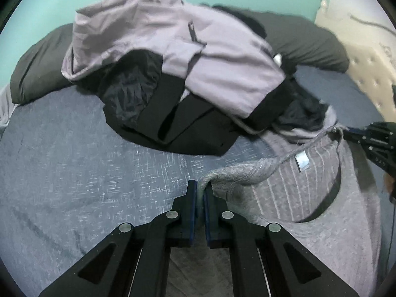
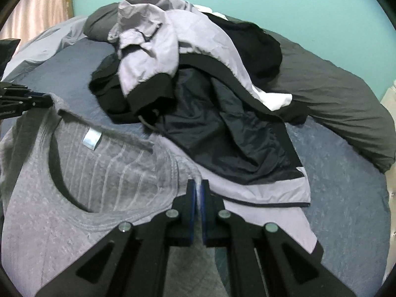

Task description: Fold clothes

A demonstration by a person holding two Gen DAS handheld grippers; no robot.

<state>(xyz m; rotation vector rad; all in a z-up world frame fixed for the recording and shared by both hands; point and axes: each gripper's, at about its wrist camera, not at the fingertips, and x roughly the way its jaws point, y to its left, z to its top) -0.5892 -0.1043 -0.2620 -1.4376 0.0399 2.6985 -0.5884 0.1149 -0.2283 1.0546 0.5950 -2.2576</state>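
Observation:
A grey T-shirt [image 1: 321,210] [image 2: 37,222] with a white neck label [image 2: 90,138] hangs stretched between both grippers above the bed. My left gripper [image 1: 200,185] is shut on the shirt's fabric at one shoulder beside the neckline. My right gripper [image 2: 198,183] is shut on the other shoulder. Each one shows in the other's view: the right gripper [image 1: 345,130] at the far right edge, the left gripper [image 2: 50,100] at the far left, both pinching grey cloth. The shirt's lower part is hidden below the frames.
A heap of a lavender and black jacket [image 1: 222,57] [image 2: 203,39] with dark clothes lies just behind the shirt on the blue-grey sheet [image 1: 74,160]. Dark grey pillows [image 1: 37,66] [image 2: 334,94] line the teal wall. A beige tufted headboard [image 1: 371,61] stands at the right.

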